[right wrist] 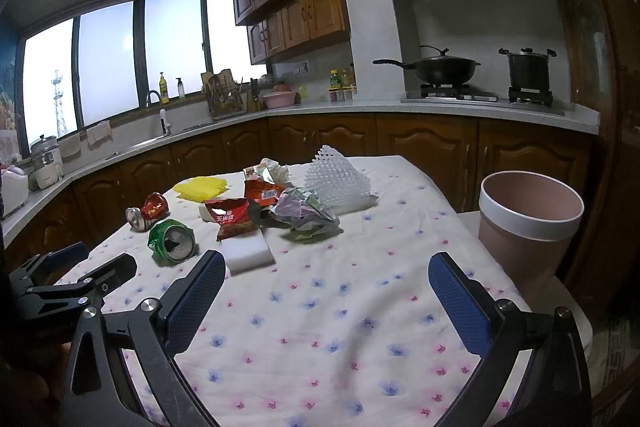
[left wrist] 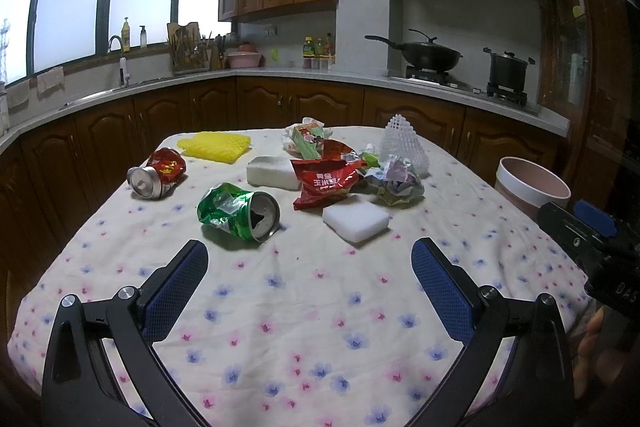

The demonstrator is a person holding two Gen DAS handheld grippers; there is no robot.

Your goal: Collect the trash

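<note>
Trash lies on the flowered tablecloth [left wrist: 304, 307]: a crushed green can [left wrist: 238, 205] [right wrist: 172, 241], a crushed red can [left wrist: 158, 173] [right wrist: 147, 211], a red snack bag [left wrist: 326, 181] [right wrist: 230, 217], crumpled paper [left wrist: 394, 179] [right wrist: 304, 211], two white foam blocks [left wrist: 356, 221] [right wrist: 248, 253], yellow foam net [left wrist: 216, 145] and white foam net [left wrist: 404, 143] [right wrist: 340, 185]. A pink bin [right wrist: 528, 223] [left wrist: 532, 187] stands beside the table at right. My left gripper [left wrist: 310, 263] is open and empty, near the green can. My right gripper [right wrist: 326, 281] is open and empty over bare cloth.
Kitchen counters with sink, wok [left wrist: 430, 53] and pot [left wrist: 508, 69] run behind the table. The right gripper's body [left wrist: 592, 247] shows at the left view's right edge; the left gripper's body [right wrist: 72, 283] shows at the right view's left edge.
</note>
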